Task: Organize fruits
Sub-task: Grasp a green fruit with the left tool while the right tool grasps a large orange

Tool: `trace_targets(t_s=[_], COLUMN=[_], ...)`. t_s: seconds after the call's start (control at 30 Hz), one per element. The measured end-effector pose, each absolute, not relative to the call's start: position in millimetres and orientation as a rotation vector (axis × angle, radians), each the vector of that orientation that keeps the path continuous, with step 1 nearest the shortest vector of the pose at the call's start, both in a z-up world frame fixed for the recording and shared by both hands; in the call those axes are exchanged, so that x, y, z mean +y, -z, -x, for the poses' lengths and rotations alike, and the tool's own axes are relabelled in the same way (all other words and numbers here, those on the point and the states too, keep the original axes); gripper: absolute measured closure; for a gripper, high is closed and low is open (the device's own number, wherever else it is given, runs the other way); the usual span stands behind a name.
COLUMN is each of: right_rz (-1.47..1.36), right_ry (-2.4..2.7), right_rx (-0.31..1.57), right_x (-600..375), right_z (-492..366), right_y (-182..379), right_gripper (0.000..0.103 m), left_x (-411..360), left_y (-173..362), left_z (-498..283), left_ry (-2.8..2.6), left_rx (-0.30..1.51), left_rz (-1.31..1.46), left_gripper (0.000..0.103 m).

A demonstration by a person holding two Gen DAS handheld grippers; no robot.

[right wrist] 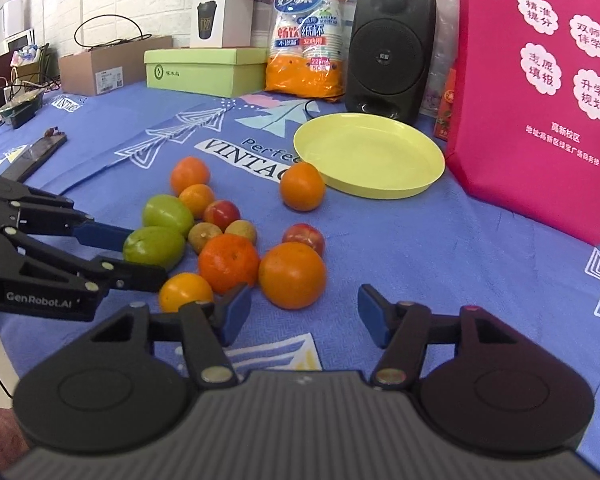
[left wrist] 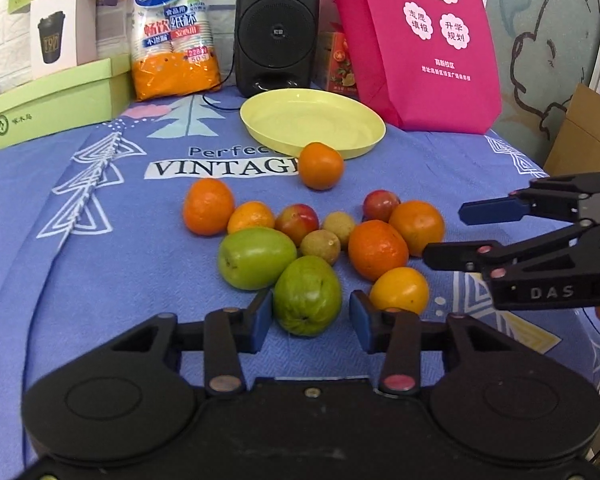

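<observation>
In the left wrist view, the left gripper (left wrist: 309, 320) is seen low in the centre of the frame with its jaws spread wide; the nearer green fruit (left wrist: 307, 295) lies between the blue pads (left wrist: 262, 319), and whether the left pad touches it cannot be told. A second green fruit (left wrist: 256, 258) sits just up and left of it, and a yellow-orange fruit (left wrist: 399, 290) lies just beyond the right pad. The rest of the fruit cluster is spread across the middle of the frame on the blue cloth (left wrist: 100, 240). The yellow plate (left wrist: 312, 122) is found in the upper centre, bare, with a lone orange (left wrist: 321, 165) at its near rim.

In the right wrist view, the right gripper (right wrist: 305, 314) is held wide apart at lower centre, gripping nothing; a large orange (right wrist: 292, 275) lies just beyond the gap between its pads
</observation>
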State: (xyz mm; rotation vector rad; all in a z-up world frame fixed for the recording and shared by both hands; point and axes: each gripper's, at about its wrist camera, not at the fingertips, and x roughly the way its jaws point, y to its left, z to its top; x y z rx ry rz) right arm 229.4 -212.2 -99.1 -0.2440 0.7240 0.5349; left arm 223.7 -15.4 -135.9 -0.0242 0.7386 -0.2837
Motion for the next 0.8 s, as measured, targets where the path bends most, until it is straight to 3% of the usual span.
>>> trace_targets(t_s=[0.23, 0.3, 0.4, 0.8], right_rz=[0.245, 0.241, 0.224, 0.172], right_ry=[-0.550, -0.557, -0.582, -0.545], right_rx=[0.743, 0.747, 0.767, 0.755], right_x=[-205, -204, -203, -217], right_z=[-244, -248, -252, -232], right_y=[106, 107, 109, 104], right_gripper=[0.045, 0.046, 0.060, 0.060], left_x=[-18, -18, -15, -4], left_y=[139, 139, 138, 127], left_z=[-232, -231, -229, -213], left_ry=[0.280, 0.276, 0.286, 0.289], left_rx=[0.743, 0.738, 0.737, 0.706], left_rz=[0.022, 0.013, 0.022, 0.066], left_gripper=[0.061, 0.066, 0.067, 0.067])
